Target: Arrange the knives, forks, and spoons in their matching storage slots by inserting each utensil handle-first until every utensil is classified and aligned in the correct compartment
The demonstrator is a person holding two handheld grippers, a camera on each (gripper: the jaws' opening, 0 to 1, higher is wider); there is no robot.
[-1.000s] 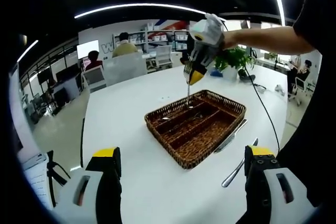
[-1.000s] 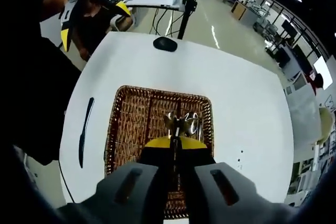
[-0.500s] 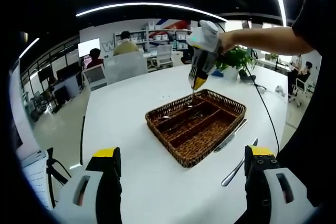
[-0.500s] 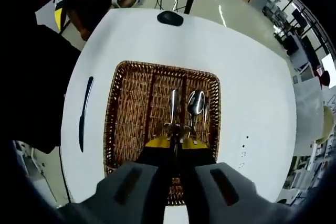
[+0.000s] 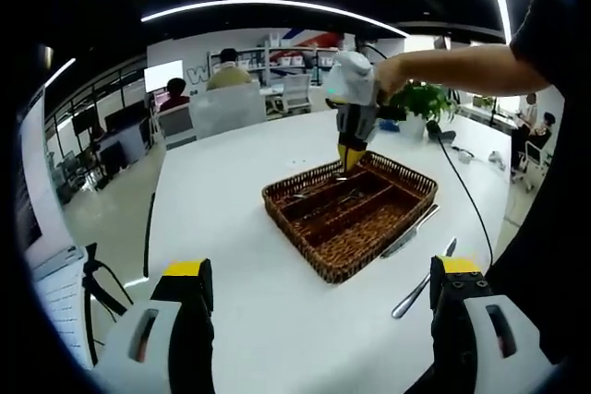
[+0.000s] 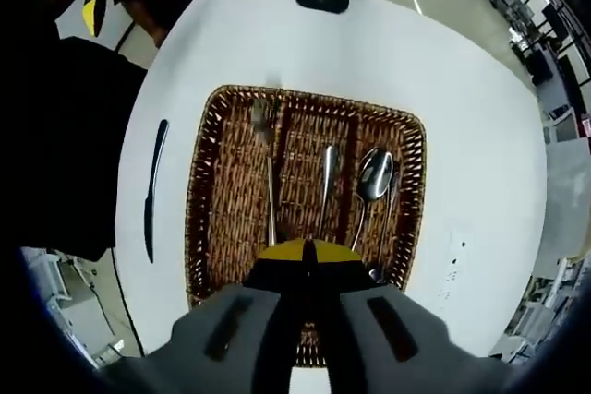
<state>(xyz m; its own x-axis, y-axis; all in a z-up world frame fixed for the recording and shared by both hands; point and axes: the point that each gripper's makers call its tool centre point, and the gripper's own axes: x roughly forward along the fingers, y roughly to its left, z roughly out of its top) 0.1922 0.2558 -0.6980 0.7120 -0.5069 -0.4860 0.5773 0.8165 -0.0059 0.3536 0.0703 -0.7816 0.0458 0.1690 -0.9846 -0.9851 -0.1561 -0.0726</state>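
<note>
**Cutlery basket, partly stocked**

White desk. Wicker basket, three long slots: spoon and two utensils inside. Outside, beside it: knife, second knife, one more utensil. Right tool over the basket, jaws together, apparently empty. Left tool wide, empty. Risk: the loose knives could land in the spoon slot if misjudged.

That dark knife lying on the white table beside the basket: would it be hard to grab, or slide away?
The knife lies flat on the smooth table, so it would probably skid if nudged. It looks thin and stiff, likely light, leaving little edge for jaws to catch.
</note>
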